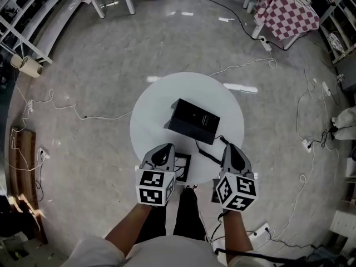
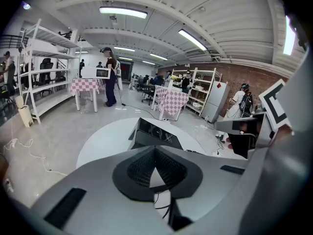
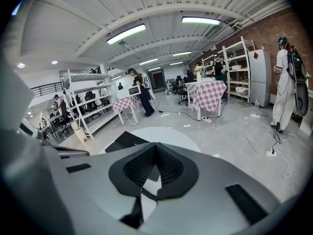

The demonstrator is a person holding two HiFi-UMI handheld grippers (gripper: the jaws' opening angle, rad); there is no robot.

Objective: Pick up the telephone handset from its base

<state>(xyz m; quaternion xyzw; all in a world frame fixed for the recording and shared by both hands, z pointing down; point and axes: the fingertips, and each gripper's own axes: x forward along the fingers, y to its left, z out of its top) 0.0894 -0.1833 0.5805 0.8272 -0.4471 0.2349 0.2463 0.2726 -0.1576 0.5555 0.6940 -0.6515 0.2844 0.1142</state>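
Black telephone base point(image 1: 192, 121) mid white round table point(image 1: 156, 104), at twelve o'clock from both our grippers; handset point(image 1: 173, 115) seemingly along base's nine o'clock edge, long axis roughly one-to-seven; we judge left gripper point(image 1: 164, 148) nearer it; right gripper point(image 1: 230, 148) beside coiled cord point(image 1: 208, 153); both pairs of jaws pinched together, nothing gripped; we must part them first.

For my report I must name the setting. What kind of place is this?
Most likely a large indoor workshop or lab hall: metal shelving racks stand along the sides, cables trail over the polished floor, and several tables with checked cloths stand about.
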